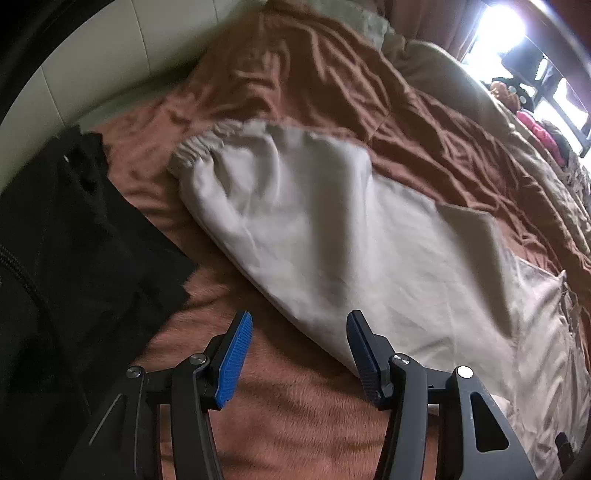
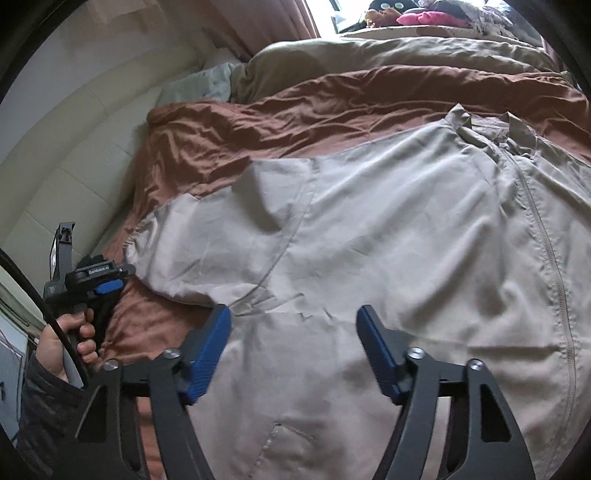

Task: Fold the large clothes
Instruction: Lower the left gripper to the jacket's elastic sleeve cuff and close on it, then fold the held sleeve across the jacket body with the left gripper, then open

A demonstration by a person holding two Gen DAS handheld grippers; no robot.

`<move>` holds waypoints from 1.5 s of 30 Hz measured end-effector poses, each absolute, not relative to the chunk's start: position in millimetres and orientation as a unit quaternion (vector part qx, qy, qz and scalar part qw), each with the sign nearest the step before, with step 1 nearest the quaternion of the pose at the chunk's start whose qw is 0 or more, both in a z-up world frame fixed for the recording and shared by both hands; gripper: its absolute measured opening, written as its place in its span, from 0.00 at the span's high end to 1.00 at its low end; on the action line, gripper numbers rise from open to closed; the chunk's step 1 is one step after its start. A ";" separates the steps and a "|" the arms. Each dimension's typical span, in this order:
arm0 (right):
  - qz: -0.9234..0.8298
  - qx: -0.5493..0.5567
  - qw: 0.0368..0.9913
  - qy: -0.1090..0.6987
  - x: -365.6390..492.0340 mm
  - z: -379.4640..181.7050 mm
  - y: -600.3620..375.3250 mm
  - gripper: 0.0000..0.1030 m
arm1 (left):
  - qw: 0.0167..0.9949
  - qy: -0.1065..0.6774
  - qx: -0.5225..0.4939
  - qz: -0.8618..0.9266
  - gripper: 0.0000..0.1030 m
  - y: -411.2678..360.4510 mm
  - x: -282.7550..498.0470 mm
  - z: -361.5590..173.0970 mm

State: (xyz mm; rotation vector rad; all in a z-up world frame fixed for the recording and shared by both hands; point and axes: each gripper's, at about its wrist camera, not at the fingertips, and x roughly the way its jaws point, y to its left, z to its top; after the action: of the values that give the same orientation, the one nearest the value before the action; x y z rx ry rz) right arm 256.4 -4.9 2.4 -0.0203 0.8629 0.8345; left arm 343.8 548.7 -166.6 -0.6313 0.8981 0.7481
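Your left gripper (image 1: 299, 325) holds its jaws spread, nothing between the two blue pads but brown bedding; its right finger (image 1: 364, 347) stands at the near edge of the beige sleeve, and whether it touches the cloth is unclear. Your right gripper (image 2: 293, 317) also has its jaws apart, hovering over the body of the one beige jacket (image 2: 388, 240), pads not pressing on any fold.

You have one large garment here: the jacket lies spread flat on the bed, one sleeve (image 1: 295, 206) stretched away to its elastic cuff (image 1: 199, 151), a zip seam (image 2: 554, 266) running down the right side. Its lower hem is cut off by the frame edge, and a second sleeve cannot be made out.

Left of the sleeve lies one black garment (image 1: 85, 229), partly cut off, close to the cuff but apart from it. In the right wrist view your left hand (image 2: 64, 339) grips the other tool's handle, sleeve covering the wrist.

Beneath it all lies the rumpled brown cover (image 1: 332, 74). Farther off sits an olive duvet (image 2: 369, 55), then a pink item (image 2: 428, 16) among blurred clutter by the bright window.
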 end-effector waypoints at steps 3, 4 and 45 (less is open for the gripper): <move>0.386 -0.005 0.823 0.417 264.6 -4.6 -4.7 0.40 | 0.777 0.424 -0.298 0.357 0.46 554.7 351.5 -178.0; 0.384 -0.002 0.822 0.421 266.0 -6.3 -5.3 0.40 | 0.771 0.429 -0.299 0.363 0.46 559.1 354.4 -182.7; 0.471 0.122 0.697 0.527 309.0 -48.4 6.4 0.74 | 0.947 0.279 -0.149 0.063 0.98 363.5 410.5 34.5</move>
State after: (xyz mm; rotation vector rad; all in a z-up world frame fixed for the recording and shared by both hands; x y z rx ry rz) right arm 309.0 6.4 -48.4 0.2726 1.1748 1.0505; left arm 410.5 363.5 34.5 -0.3030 0.5683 0.1285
